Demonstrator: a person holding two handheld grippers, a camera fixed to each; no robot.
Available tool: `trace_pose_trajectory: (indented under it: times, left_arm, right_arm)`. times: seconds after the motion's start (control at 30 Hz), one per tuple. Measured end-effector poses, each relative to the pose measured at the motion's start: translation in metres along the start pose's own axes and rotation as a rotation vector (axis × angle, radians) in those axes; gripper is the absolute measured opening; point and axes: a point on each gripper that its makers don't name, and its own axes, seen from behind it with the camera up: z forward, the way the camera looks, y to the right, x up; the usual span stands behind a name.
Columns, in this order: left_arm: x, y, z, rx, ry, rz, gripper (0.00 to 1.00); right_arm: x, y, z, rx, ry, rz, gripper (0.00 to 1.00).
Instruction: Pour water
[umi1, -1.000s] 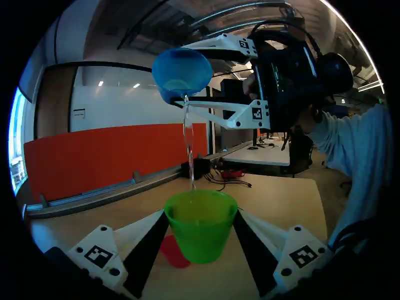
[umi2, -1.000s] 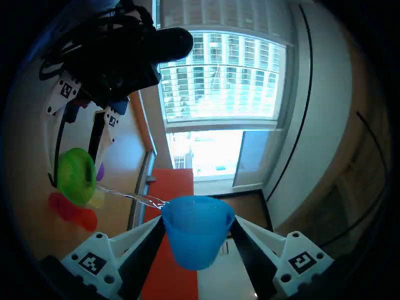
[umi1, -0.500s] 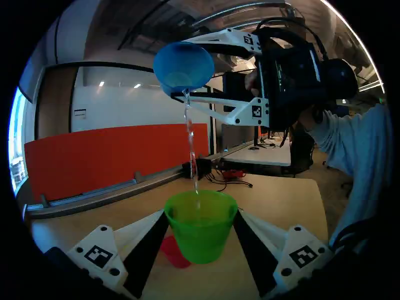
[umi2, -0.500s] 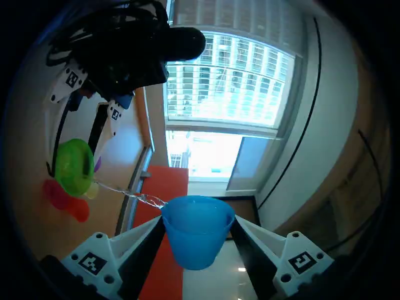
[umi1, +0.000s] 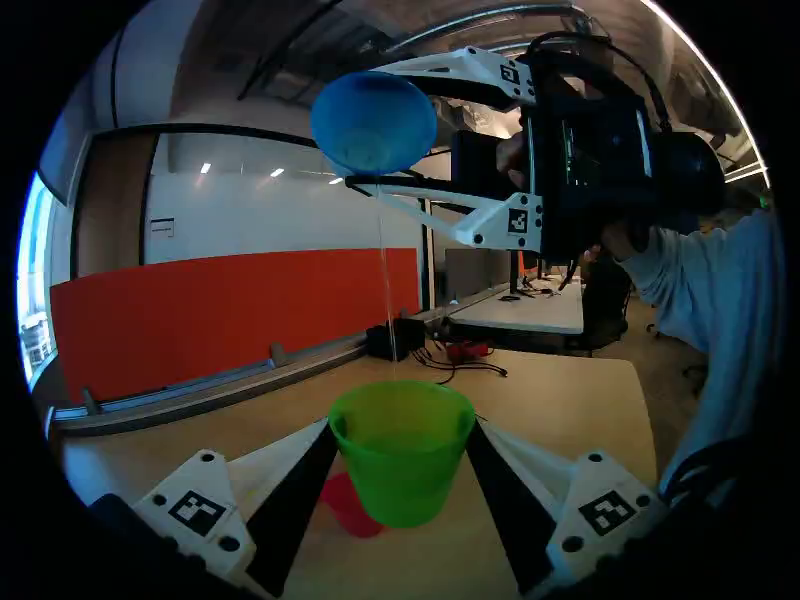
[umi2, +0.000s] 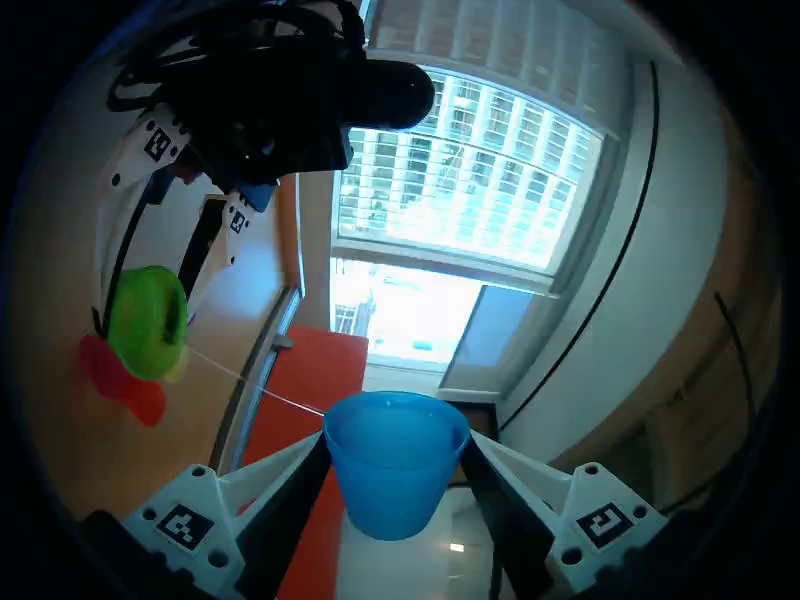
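Note:
My left gripper (umi1: 400, 470) is shut on a green cup (umi1: 402, 462), held upright just above the wooden table (umi1: 560, 400). High above it the right gripper (umi1: 400, 128) is shut on a blue cup (umi1: 373, 121), tipped mouth-down past level. A hair-thin thread of water (umi1: 388, 300) falls from its rim into the green cup. In the right gripper view, my right gripper (umi2: 396, 470) clamps the blue cup (umi2: 396, 462), and the water thread (umi2: 250, 380) runs to the green cup (umi2: 147, 322) held by the left gripper (umi2: 150, 300).
A red cup (umi1: 347, 503) lies on the table just behind the green cup. An orange partition (umi1: 220, 310) and a rail run along the table's far edge, with a black box and cables (umi1: 440, 350) near it. A person's sleeve (umi1: 720, 300) is at right.
The stream has thinned from a full splashing pour to a fine thread. The blue cup has tipped further and risen slightly. The green cup has stayed still.

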Motion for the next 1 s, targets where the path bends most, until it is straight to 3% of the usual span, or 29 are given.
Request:
trace_pose_trajectory:
  times: [0.4, 0.6, 0.77, 1.0]
  left_arm:
    - [0.002, 0.000, 0.000, 0.003, 0.004, 0.000, 0.87]
    - [0.003, 0.001, 0.001, 0.003, 0.006, -0.002, 0.87]
    - [0.003, -0.001, 0.001, 0.008, 0.006, -0.002, 0.87]
    - [0.004, -0.001, 0.002, 0.007, 0.007, -0.002, 0.87]
  right_arm:
    - [0.007, -0.003, -0.001, 0.002, 0.012, -0.029, 0.90]
    - [0.005, -0.006, -0.003, 0.004, 0.011, 0.014, 0.90]
    - [0.001, -0.008, -0.007, 0.006, 0.012, 0.134, 0.90]
    - [-0.004, -0.008, -0.014, 0.003, 0.026, 0.391, 0.90]
